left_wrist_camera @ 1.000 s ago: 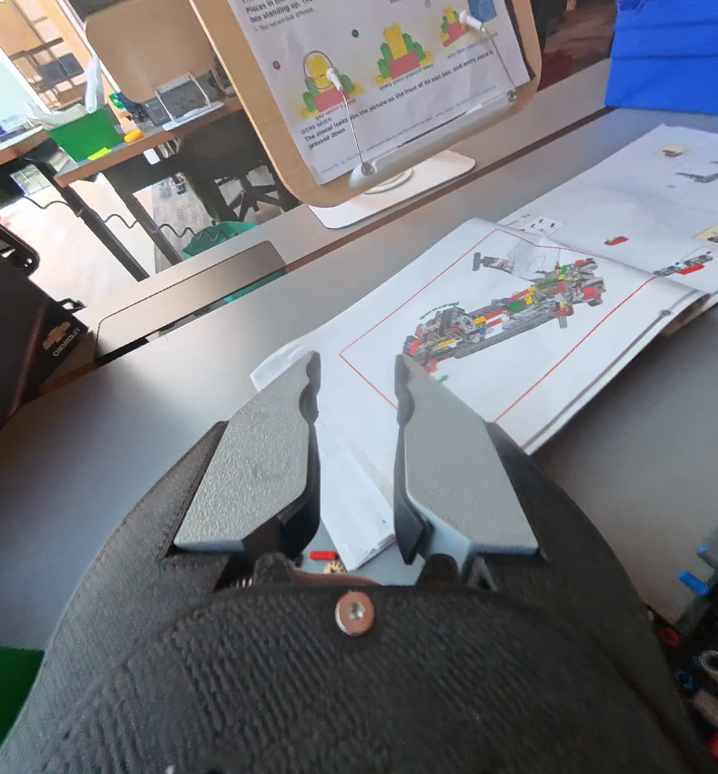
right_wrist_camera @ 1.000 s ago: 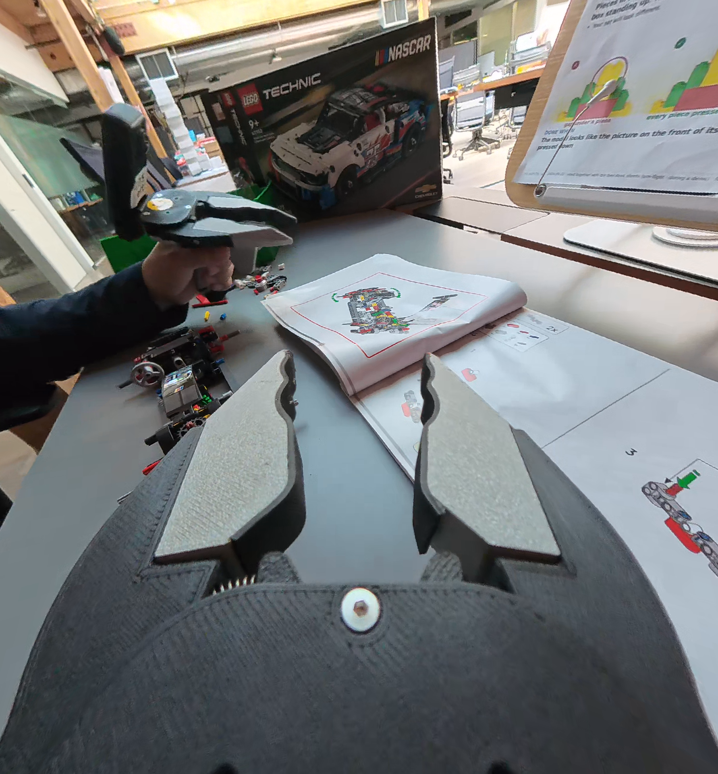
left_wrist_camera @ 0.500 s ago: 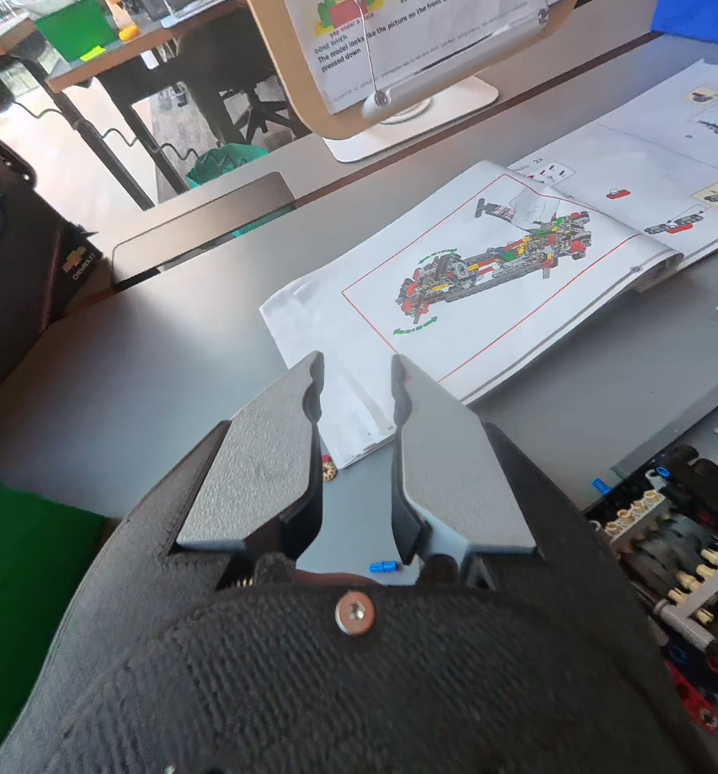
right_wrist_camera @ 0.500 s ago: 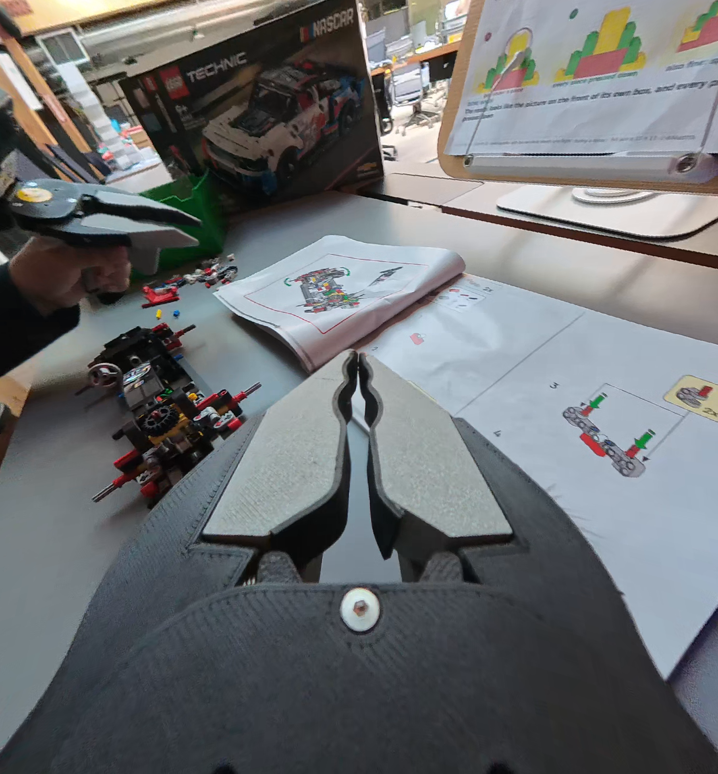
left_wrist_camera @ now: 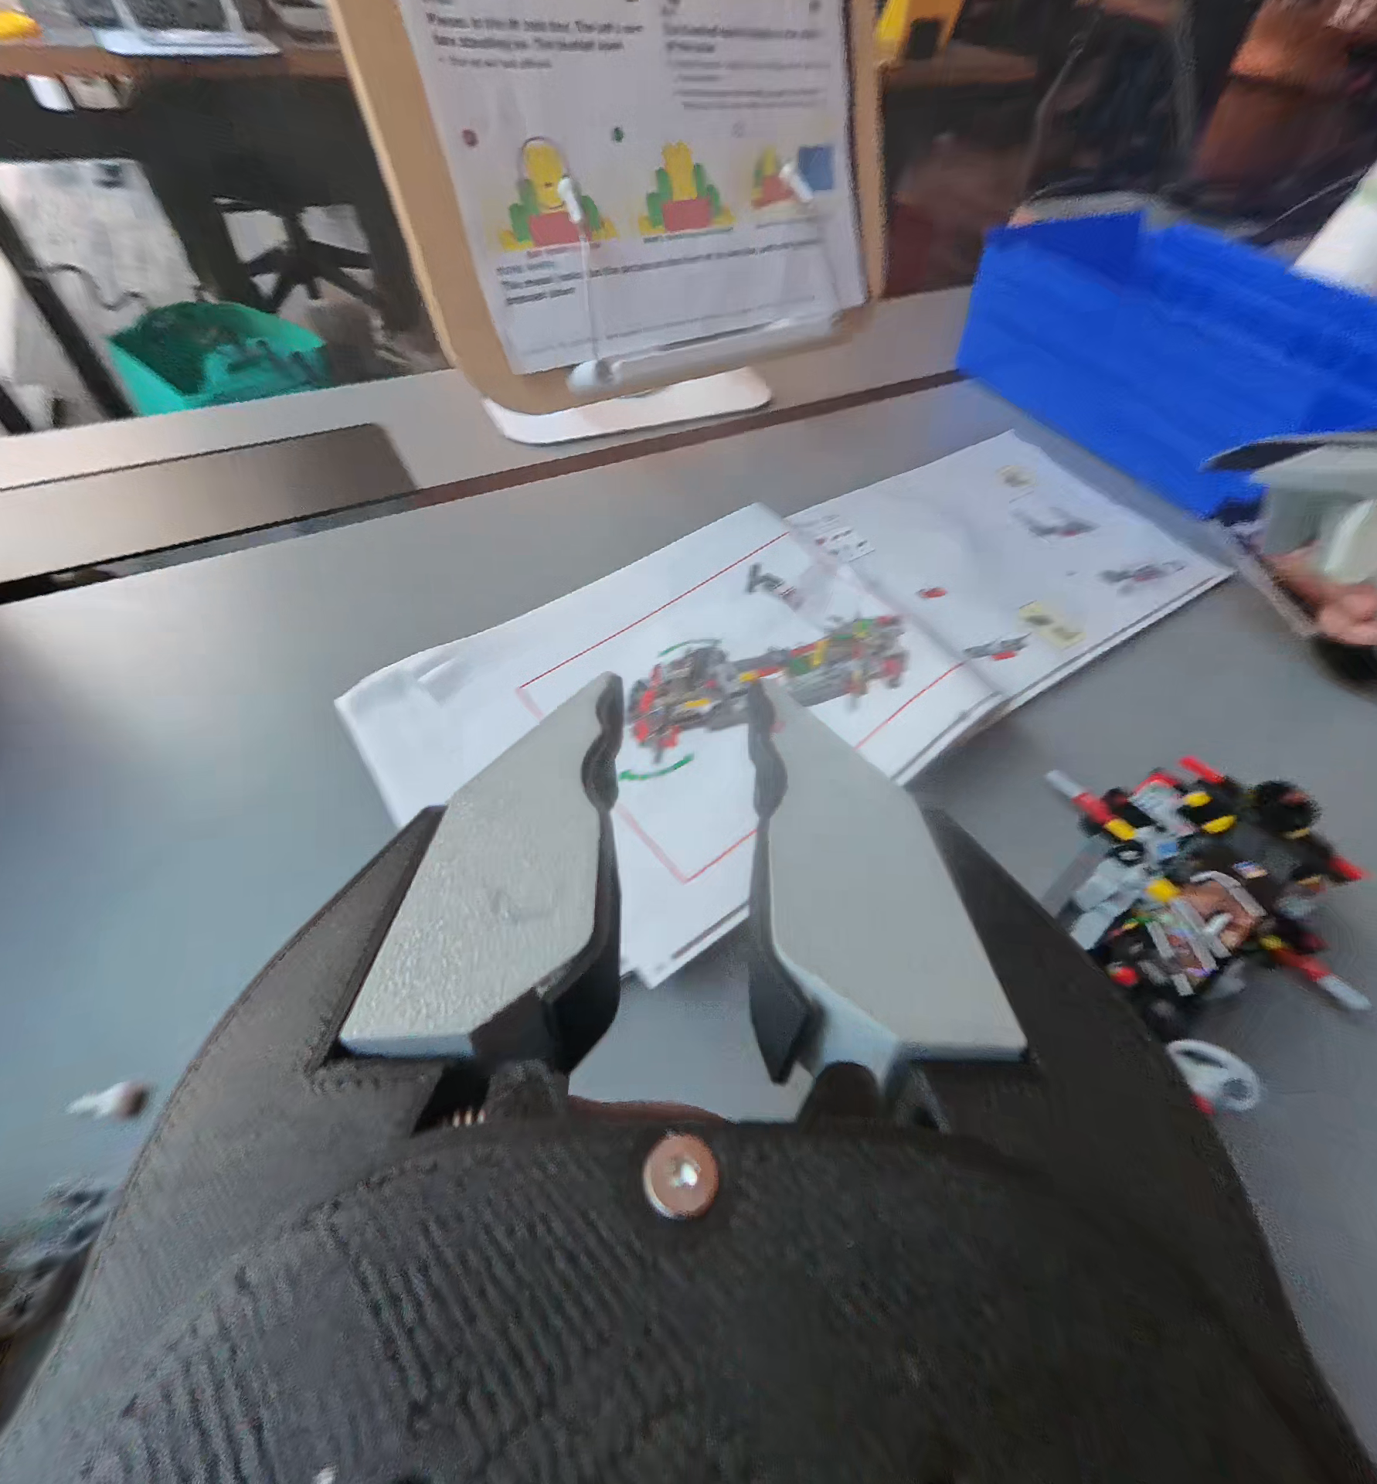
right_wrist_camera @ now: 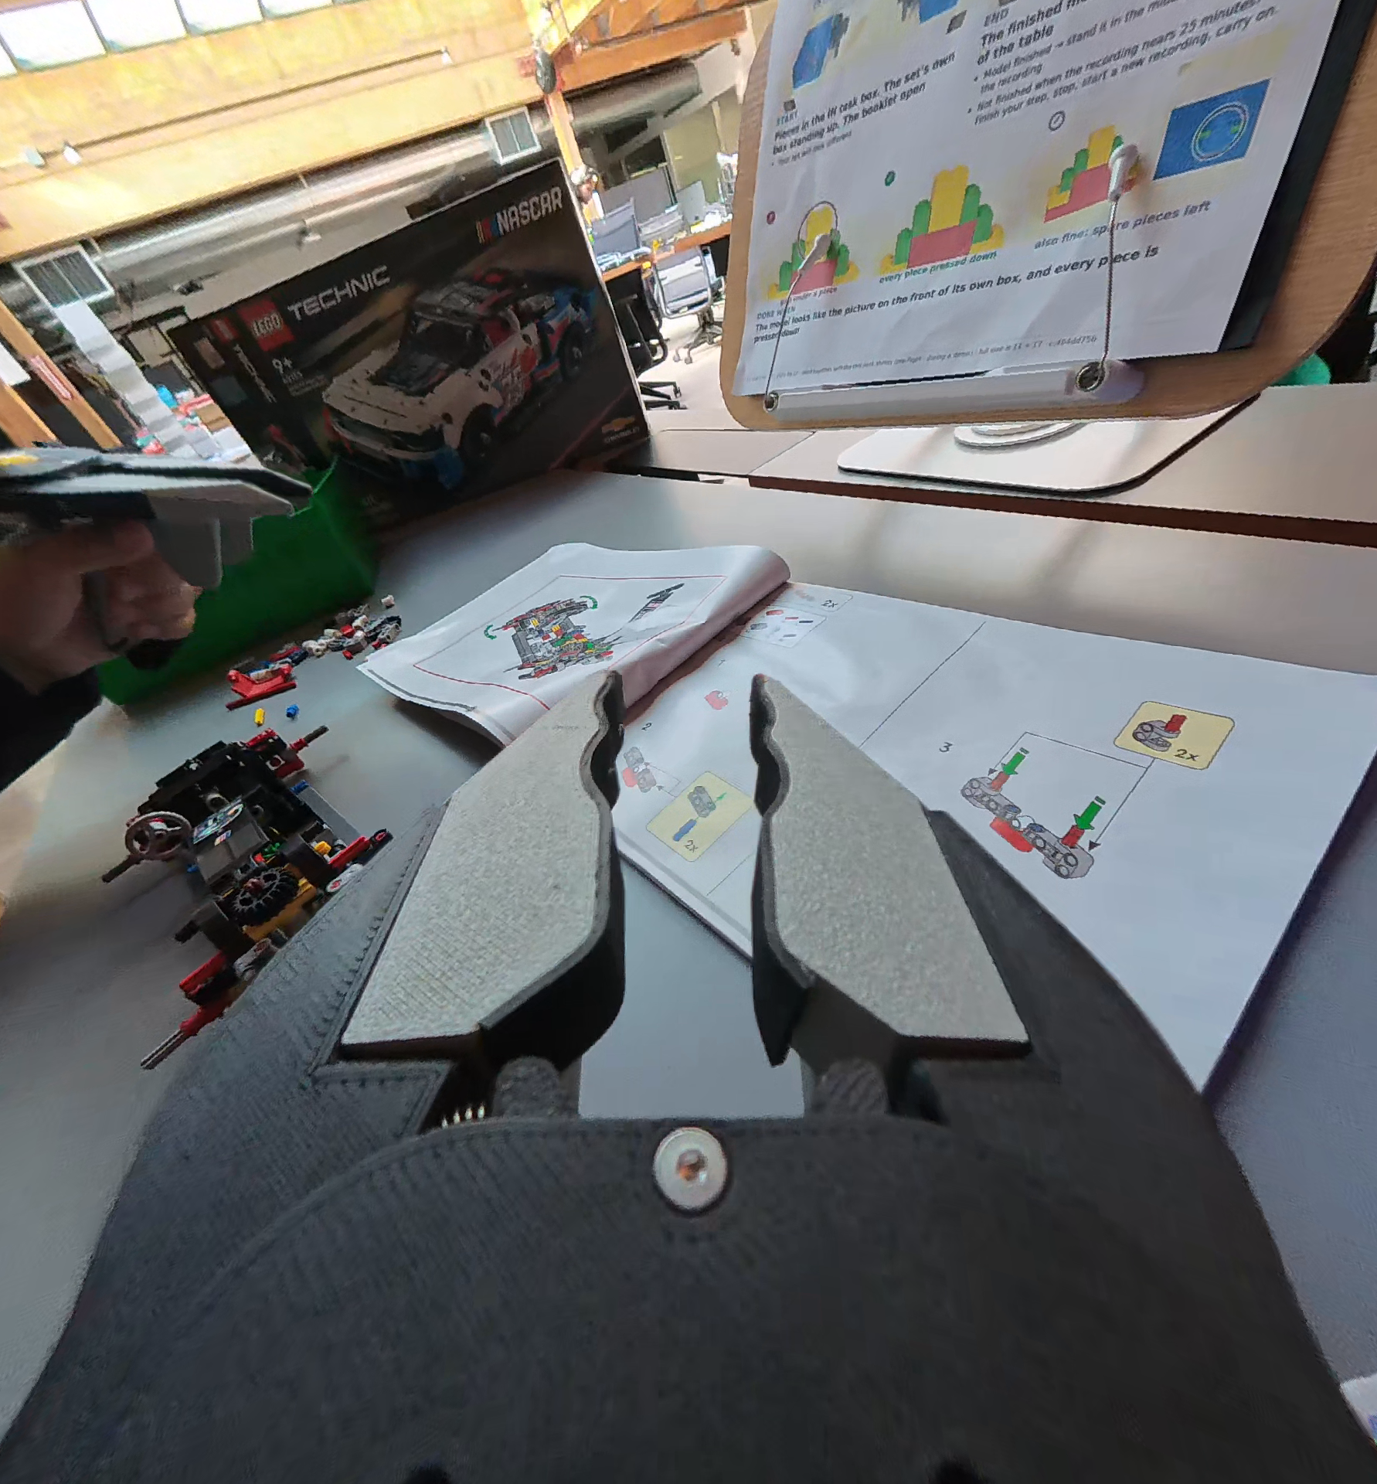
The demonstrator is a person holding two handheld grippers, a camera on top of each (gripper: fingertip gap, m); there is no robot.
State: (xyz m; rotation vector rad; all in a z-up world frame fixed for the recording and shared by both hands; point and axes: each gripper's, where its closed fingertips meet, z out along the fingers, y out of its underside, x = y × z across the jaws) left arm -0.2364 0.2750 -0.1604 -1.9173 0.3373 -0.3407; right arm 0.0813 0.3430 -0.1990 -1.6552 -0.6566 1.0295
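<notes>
Right gripper (right_wrist_camera: 681, 699) had reopened from pressed together.
We found both tools spread, empty, above the open white instruction booklet (right_wrist_camera: 990, 723); left gripper (left_wrist_camera: 681, 707) likewise.

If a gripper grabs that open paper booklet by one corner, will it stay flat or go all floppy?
The instruction booklet would probably flop: its pages look thin, and the left stack already curls up at the spine. It likely weighs little, so a push may slide it across the smooth grey table.
</notes>
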